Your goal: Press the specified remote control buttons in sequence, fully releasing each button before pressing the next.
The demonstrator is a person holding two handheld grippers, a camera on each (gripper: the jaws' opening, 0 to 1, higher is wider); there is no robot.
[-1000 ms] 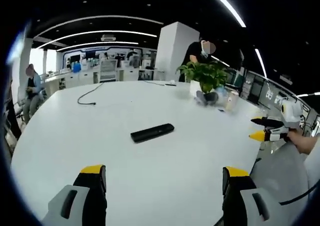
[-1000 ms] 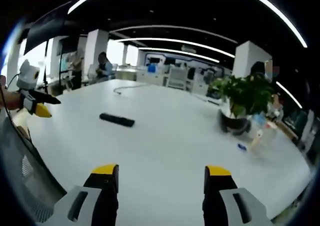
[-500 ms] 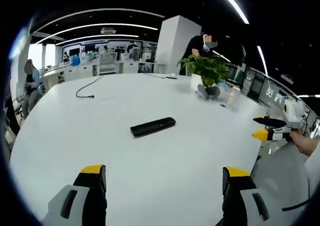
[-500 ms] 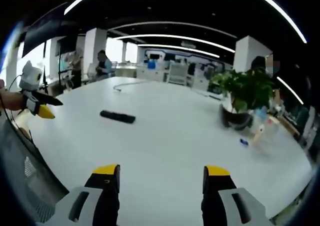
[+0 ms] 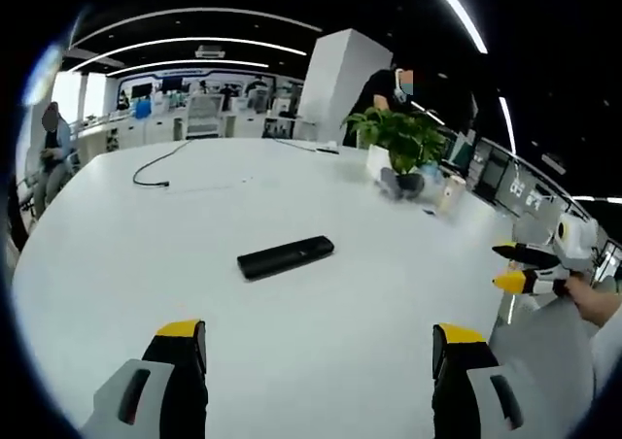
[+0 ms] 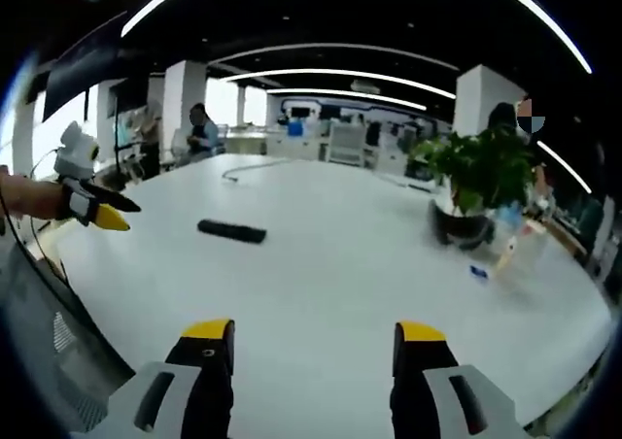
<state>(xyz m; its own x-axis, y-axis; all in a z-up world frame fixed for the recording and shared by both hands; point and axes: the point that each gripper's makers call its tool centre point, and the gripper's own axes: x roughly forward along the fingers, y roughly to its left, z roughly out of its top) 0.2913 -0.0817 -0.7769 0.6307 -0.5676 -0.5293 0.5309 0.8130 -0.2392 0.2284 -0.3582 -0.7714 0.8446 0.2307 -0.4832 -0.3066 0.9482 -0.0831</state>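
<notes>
A black remote control [image 5: 285,256] lies flat near the middle of the white table [image 5: 146,235]. My left gripper [image 5: 318,350] hovers above the table's near edge, open, its yellow-tipped jaws wide apart and nothing between them; the remote is well ahead of it. In the right gripper view the remote [image 6: 231,230] lies ahead to the left, and my right gripper [image 6: 313,342] is open and empty over the table [image 6: 340,264]. The right gripper [image 5: 515,269] shows at the table's right edge, held in a hand. At the far left the left gripper [image 6: 105,212] points toward the remote.
A potted plant [image 5: 403,146] stands at the far right of the table with small containers [image 5: 449,194] beside it. A black cable [image 5: 160,167] trails at the far left. A small blue item [image 6: 477,273] lies near the plant [image 6: 471,186]. People stand and sit beyond the table.
Both views have shifted slightly with the hands. In the right gripper view the left gripper has come a little further in over the table edge. The remote lies where it was.
</notes>
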